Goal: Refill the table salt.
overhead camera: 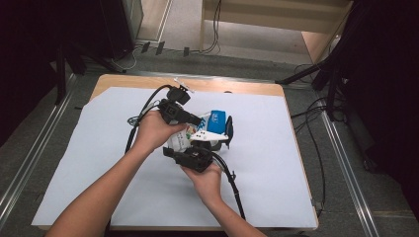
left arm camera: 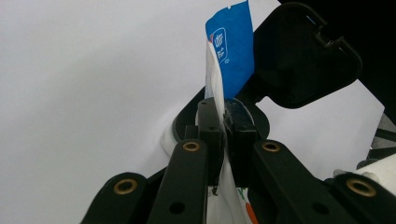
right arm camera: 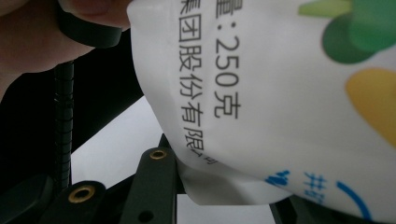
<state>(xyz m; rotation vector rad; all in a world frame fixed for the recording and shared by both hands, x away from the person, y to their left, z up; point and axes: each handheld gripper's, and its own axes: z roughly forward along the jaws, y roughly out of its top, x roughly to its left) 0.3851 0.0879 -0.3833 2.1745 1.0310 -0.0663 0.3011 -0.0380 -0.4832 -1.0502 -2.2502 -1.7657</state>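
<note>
Pouch (overhead camera: 200, 133) of soft white film sits mid-table on the white sheet (overhead camera: 99, 163), beside a black flip-lid container (overhead camera: 228, 129). It looks light, floppy and slick. My right gripper (overhead camera: 193, 157) clasps its lower body; my left gripper (left arm camera: 223, 122) is clenched on its top edge, the firmest hold.

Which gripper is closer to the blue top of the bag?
Left. The left gripper is clamped on the bag just below its blue top; the right gripper holds the bag's lower end, farther away.
</note>
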